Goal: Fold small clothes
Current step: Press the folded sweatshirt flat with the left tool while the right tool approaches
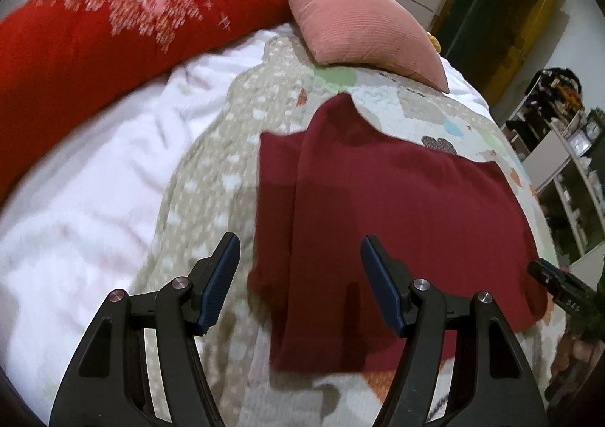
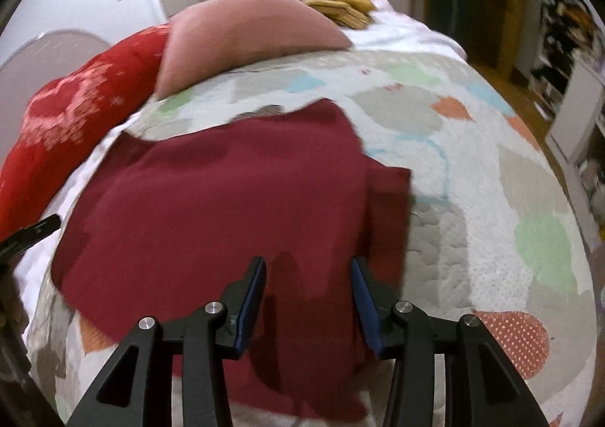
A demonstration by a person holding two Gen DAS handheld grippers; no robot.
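A dark red small garment (image 1: 397, 223) lies flat on the patterned quilt (image 1: 211, 177), with one side folded over into a layered strip on its left. In the right wrist view the garment (image 2: 211, 215) fills the middle, with the folded strip at its right. My left gripper (image 1: 300, 268) is open and empty, hovering above the garment's near left edge. My right gripper (image 2: 308, 287) is open and empty above the garment's near edge. The right gripper's tip (image 1: 556, 281) shows at the far right of the left wrist view.
A pink cushion (image 1: 359, 22) and a long red patterned pillow (image 1: 113, 30) lie at the head of the bed. A white sheet (image 1: 87, 192) is at left. Shelves with clutter (image 1: 567, 147) stand right. A yellow item (image 2: 340, 7) lies behind the cushion.
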